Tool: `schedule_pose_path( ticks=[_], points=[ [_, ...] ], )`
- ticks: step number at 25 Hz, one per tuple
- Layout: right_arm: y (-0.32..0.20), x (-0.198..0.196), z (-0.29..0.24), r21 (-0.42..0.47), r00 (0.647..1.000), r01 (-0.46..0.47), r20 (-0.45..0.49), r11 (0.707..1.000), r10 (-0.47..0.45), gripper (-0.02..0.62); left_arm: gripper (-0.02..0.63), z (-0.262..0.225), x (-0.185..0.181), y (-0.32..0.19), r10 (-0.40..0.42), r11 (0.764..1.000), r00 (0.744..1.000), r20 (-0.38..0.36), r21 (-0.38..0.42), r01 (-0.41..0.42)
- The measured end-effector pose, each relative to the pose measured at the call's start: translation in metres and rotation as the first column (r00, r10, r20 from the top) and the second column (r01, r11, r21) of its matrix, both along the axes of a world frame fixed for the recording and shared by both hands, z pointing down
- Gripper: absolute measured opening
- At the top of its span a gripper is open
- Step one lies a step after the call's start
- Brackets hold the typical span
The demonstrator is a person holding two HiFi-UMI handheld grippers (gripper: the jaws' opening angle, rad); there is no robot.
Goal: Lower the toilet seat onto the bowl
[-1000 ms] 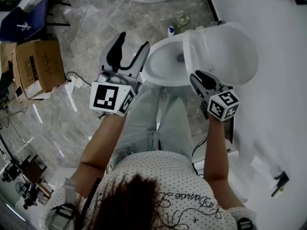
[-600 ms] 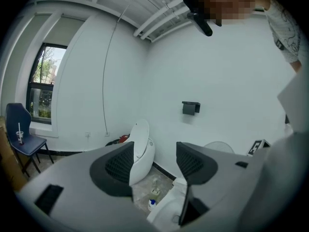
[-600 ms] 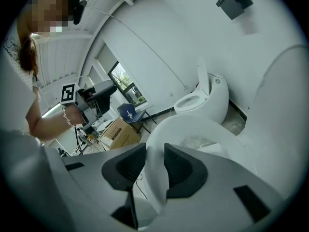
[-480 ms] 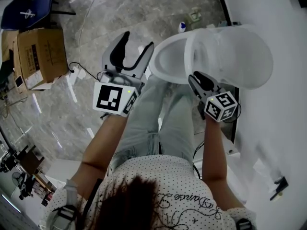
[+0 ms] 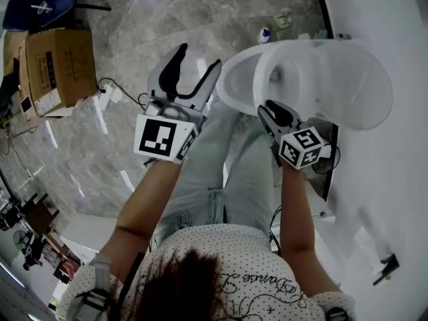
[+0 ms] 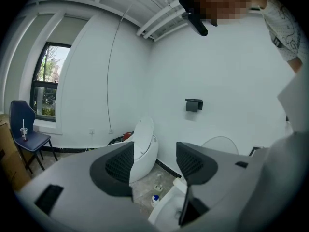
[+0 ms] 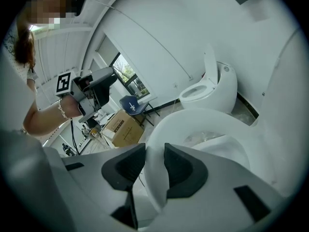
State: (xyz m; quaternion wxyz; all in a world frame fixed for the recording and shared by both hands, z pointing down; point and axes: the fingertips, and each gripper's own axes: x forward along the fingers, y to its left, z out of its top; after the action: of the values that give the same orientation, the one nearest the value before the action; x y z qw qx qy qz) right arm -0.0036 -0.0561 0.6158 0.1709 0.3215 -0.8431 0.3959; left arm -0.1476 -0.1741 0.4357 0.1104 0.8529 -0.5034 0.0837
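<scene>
The white toilet bowl stands on the marble floor against the right-hand wall. Its lid is up. The seat is tilted partway between lid and bowl. My right gripper is shut on the seat's front edge. In the right gripper view the white seat rim fills the gap between the right gripper's pads. My left gripper is open and holds nothing, just left of the bowl. In its own view the left gripper looks over the bowl's rim.
A cardboard box and a blue chair stand at the far left. A cable runs across the floor. A small bottle sits behind the bowl. A second toilet stands farther along the wall. The person's legs are in front of the bowl.
My right gripper has come down with the seat, which now leans farther from the lid toward the bowl. My left gripper has also sunk a little, still open.
</scene>
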Motion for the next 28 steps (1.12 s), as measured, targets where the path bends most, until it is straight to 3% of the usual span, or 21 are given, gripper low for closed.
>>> schedule_pose_path(
  ticks=[12,19,28],
  points=[
    [0.011,-0.046,0.049,-0.054,0.998,0.046,0.051,0.997,-0.043,0.126,0.256,0.052,-0.021,0.006,-0.02,0.999,0.998,-0.052,-0.045,0.017],
    [0.014,-0.063,0.076,-0.072,0.995,0.017,0.097,0.997,-0.01,0.109,0.255,0.085,-0.041,0.014,-0.062,0.994,0.997,-0.04,-0.088,0.059],
    [0.016,-0.087,0.121,-0.097,0.994,0.072,0.091,0.993,-0.063,0.08,0.25,0.124,-0.063,0.018,-0.106,0.988,0.994,-0.029,-0.113,0.103]
  ],
)
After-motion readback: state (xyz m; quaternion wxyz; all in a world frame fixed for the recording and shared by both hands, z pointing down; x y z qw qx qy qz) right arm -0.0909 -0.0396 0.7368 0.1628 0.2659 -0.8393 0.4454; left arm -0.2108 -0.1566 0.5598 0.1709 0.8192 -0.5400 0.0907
